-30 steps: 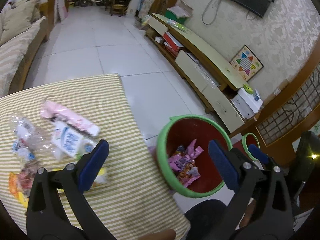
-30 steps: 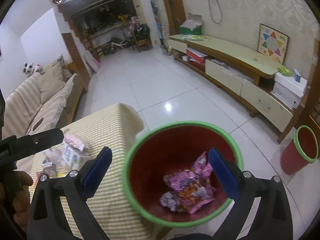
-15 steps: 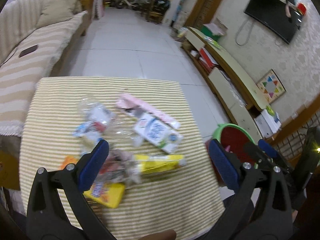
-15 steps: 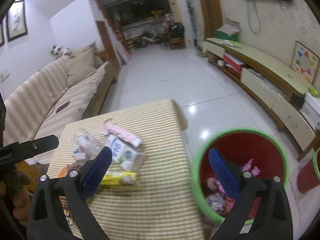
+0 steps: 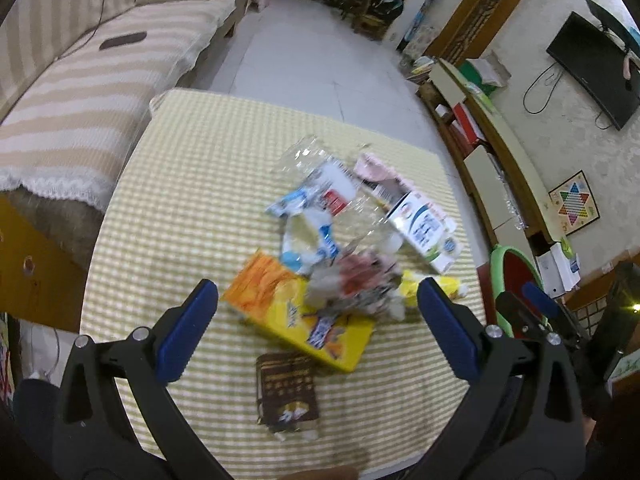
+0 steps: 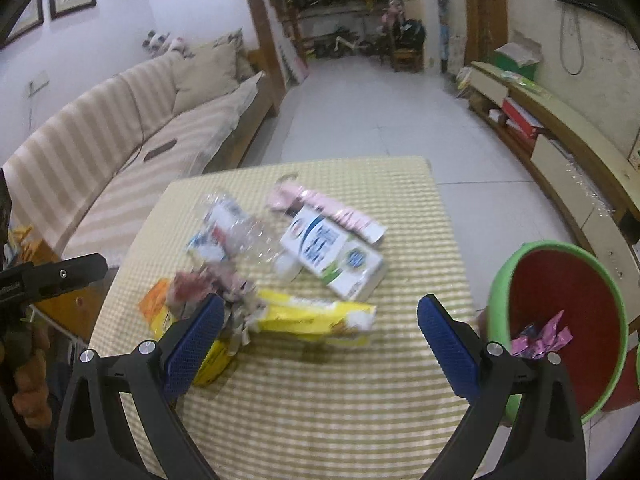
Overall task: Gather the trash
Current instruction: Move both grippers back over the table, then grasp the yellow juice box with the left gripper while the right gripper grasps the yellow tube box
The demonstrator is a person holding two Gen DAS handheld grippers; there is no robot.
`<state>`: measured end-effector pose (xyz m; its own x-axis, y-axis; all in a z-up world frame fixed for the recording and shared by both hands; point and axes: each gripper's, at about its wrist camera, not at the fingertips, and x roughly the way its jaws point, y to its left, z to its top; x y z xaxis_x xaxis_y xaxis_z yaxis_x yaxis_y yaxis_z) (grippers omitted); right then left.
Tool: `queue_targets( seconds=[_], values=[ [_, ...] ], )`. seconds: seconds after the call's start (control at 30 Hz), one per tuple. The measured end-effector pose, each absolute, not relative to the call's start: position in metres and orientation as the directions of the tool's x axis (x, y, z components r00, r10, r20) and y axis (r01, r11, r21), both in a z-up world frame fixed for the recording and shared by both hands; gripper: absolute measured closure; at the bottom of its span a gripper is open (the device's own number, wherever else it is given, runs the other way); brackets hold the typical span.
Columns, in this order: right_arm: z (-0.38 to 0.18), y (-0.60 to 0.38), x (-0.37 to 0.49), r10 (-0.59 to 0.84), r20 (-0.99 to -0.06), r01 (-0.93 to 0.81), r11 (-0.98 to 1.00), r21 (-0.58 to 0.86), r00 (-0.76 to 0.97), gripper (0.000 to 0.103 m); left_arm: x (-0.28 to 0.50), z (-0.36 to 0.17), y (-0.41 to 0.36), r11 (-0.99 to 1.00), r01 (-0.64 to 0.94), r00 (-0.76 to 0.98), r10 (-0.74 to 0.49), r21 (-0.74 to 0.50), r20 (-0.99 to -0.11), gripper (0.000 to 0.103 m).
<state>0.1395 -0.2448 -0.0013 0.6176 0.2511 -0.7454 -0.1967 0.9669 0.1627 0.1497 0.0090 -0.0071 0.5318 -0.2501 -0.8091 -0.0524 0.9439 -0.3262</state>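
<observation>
I am holding both claws released and empty: my left claw [image 5: 318, 330] over the yellow snack box [image 5: 298, 312], my right claw [image 6: 320, 338] over the yellow wrapper [image 6: 316, 320], red bin [image 6: 560, 320] to its right.

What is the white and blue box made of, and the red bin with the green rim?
The white and blue box looks like smooth printed cardboard: flat faces, sharp folded edges. The red bin looks like moulded plastic, probably: even colour, smooth green rim, slight sheen.

Both grippers, left gripper [image 5: 318, 322] and right gripper [image 6: 318, 322], are chunky black plastic clamps with blue textured pads [image 5: 186, 330] (silver screws at the joints).
</observation>
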Motion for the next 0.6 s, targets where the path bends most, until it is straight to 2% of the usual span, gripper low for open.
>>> queue_targets(
  seconds=[0.6],
  values=[
    [-0.038, -0.232, 0.148, 0.227, -0.804, -0.223, 0.967, 0.121, 0.549, 0.009, 0.151, -0.066, 0.020, 0.926, -0.125, 0.404, -0.281, -0.357, -0.870, 0.005]
  ],
)
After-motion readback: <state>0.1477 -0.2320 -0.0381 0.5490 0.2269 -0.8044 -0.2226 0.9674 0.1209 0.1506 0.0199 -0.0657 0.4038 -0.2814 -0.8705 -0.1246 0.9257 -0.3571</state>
